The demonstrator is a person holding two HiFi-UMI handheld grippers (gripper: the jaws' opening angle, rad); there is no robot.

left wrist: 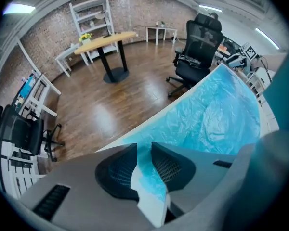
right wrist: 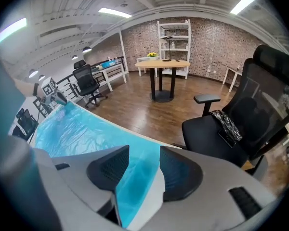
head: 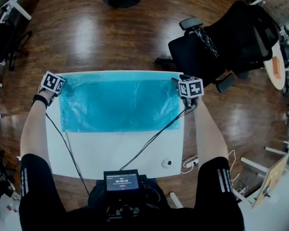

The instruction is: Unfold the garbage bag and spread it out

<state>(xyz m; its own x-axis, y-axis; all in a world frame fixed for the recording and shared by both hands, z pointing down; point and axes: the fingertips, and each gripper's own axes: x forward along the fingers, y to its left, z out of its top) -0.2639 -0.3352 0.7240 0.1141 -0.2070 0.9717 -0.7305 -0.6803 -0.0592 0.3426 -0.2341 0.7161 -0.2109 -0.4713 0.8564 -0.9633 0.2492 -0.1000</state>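
A translucent blue garbage bag (head: 118, 105) lies opened out over the far half of the white table (head: 120, 153). My left gripper (head: 54, 84) sits at the bag's far left corner and my right gripper (head: 189, 88) at its far right corner, both pointing steeply down. In the left gripper view the jaws (left wrist: 143, 150) stand close together with a strip of the blue film (left wrist: 216, 114) caught between the pads. In the right gripper view the jaws (right wrist: 144, 153) likewise hold a fold of the bag (right wrist: 77, 129). The bag's near edge runs straight across the table's middle.
A black office chair (head: 221, 47) stands just beyond the table's far right corner. Black cables (head: 154, 138) cross the bare near half of the table. A small round white object (head: 167, 163) lies near the front right. A screen device (head: 121, 181) sits at the front edge.
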